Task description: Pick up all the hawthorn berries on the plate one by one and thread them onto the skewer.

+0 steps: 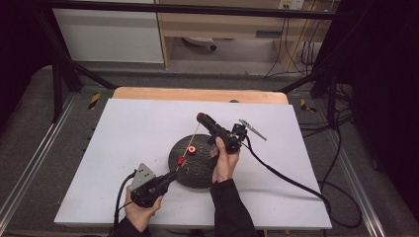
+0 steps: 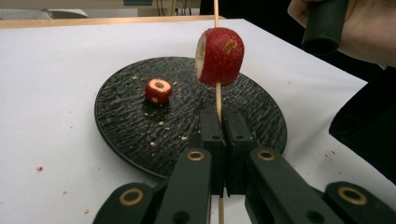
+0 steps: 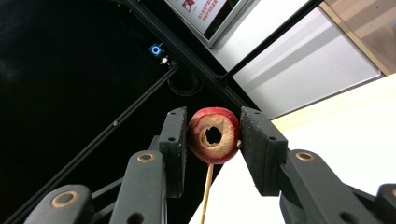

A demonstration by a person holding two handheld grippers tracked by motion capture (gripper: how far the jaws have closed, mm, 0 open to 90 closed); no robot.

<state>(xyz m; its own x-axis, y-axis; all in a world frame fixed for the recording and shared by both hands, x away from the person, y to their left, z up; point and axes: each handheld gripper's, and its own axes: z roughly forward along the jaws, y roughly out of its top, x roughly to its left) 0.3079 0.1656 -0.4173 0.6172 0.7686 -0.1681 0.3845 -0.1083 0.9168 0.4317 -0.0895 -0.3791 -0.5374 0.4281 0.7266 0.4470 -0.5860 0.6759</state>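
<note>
As the left gripper (image 2: pixel 219 140) clamped the near end of a thin wooden skewer (image 2: pixel 217 100) above the black plate (image 2: pixel 121 126), one red fruit piece (image 2: pixel 219 56) sat threaded on the stick just beyond its closed jaws. The right gripper (image 3: pixel 214 140), raised over the plate's far right side, squeezed a second cored red piece (image 3: pixel 215 135) between its jaws at the skewer's far end. A third piece (image 2: pixel 158 90) lay loose on the plate among crumbs, making three pieces, one skewer and one plate on the white table (image 1: pixel 123 143).
</note>
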